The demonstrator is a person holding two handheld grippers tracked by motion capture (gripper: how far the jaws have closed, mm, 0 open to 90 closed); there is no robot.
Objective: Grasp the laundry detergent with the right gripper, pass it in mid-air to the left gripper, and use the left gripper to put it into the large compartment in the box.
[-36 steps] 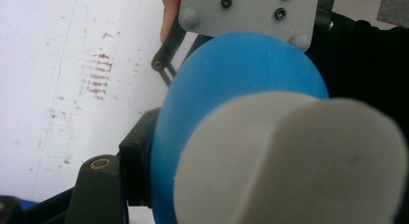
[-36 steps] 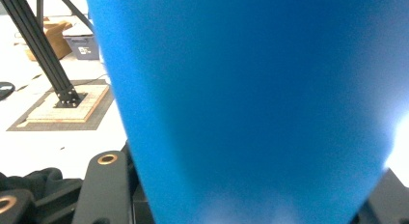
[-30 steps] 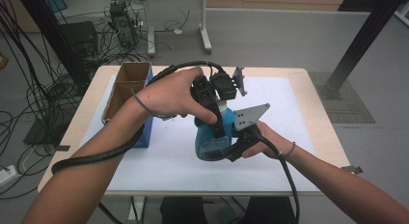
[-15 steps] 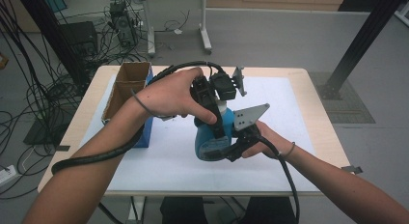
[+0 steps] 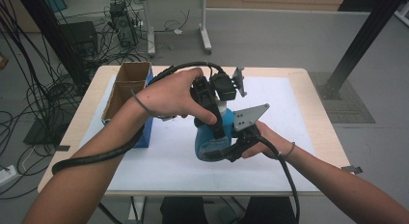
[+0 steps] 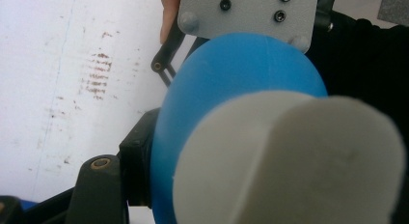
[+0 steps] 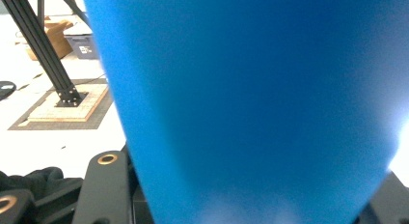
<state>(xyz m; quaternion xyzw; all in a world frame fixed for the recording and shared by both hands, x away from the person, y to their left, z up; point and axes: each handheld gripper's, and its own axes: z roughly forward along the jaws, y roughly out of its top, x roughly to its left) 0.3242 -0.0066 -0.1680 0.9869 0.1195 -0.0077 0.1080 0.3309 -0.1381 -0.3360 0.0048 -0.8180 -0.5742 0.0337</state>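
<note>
At frame centre, our right gripper [image 5: 230, 147] clamps the blue bottle [image 5: 208, 139] low, and our left gripper [image 5: 218, 106] pinches its white cap [image 6: 294, 161]. If we twist too hard, we judge the smooth bottle could slip or tip.

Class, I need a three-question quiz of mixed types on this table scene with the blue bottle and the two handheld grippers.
1. True or false: the blue bottle stands upright on the table.
2. What grips the bottle's white cap? A) left gripper B) right gripper C) a bare hand
3. Which thing stands at the table's left edge in the high view?

Key
1. True.
2. A; the right gripper is closed on the bottle's body.
3. An open cardboard box.
</note>
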